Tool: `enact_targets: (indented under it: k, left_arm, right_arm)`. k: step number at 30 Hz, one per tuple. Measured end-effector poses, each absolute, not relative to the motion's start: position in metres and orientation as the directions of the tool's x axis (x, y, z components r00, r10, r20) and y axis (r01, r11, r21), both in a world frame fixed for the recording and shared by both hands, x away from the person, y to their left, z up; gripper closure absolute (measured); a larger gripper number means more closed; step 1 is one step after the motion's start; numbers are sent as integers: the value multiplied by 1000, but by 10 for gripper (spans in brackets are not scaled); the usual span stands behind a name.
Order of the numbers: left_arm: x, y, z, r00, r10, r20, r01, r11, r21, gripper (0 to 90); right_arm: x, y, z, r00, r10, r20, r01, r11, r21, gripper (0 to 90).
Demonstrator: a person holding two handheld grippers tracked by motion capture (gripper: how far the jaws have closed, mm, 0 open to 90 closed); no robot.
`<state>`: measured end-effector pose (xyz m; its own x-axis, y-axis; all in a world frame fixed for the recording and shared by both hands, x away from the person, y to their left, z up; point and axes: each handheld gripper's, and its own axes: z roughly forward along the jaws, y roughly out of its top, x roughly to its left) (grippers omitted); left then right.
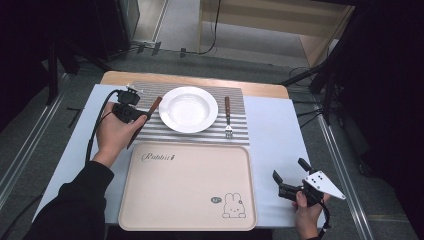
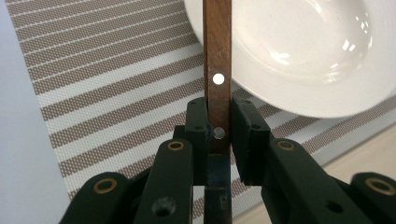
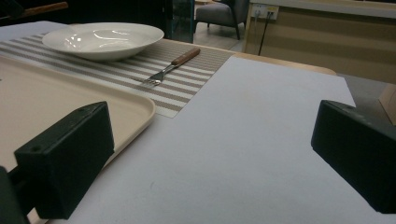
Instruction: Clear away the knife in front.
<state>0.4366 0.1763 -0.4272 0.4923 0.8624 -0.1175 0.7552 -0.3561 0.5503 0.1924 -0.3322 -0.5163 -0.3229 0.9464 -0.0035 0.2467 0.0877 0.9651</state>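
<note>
Left gripper (image 1: 134, 114), over the left edge of the striped placemat (image 1: 150, 131): jaws narrow, clamped on the wooden handle of a knife (image 1: 145, 120) that slants beside the white plate (image 1: 188, 109); in the left gripper view the riveted handle (image 2: 217, 70) rises between the pads. Plate at the placemat's centre; fork (image 1: 227, 116) near its right edge. Beige tray (image 1: 187, 185) along the table's near edge. Right gripper (image 1: 292, 175), at the table's (image 1: 272, 130) near right corner: jaws wide, nothing between them.
</note>
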Motion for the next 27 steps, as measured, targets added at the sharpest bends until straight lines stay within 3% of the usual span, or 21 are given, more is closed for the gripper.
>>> enact_targets:
  k: [27]
  left_arm:
    - [385,169,-428,544,830,-124,717,-383,582,766]
  right_arm:
    - [192,-333,-516,-321,947,-2,241,84,967,0]
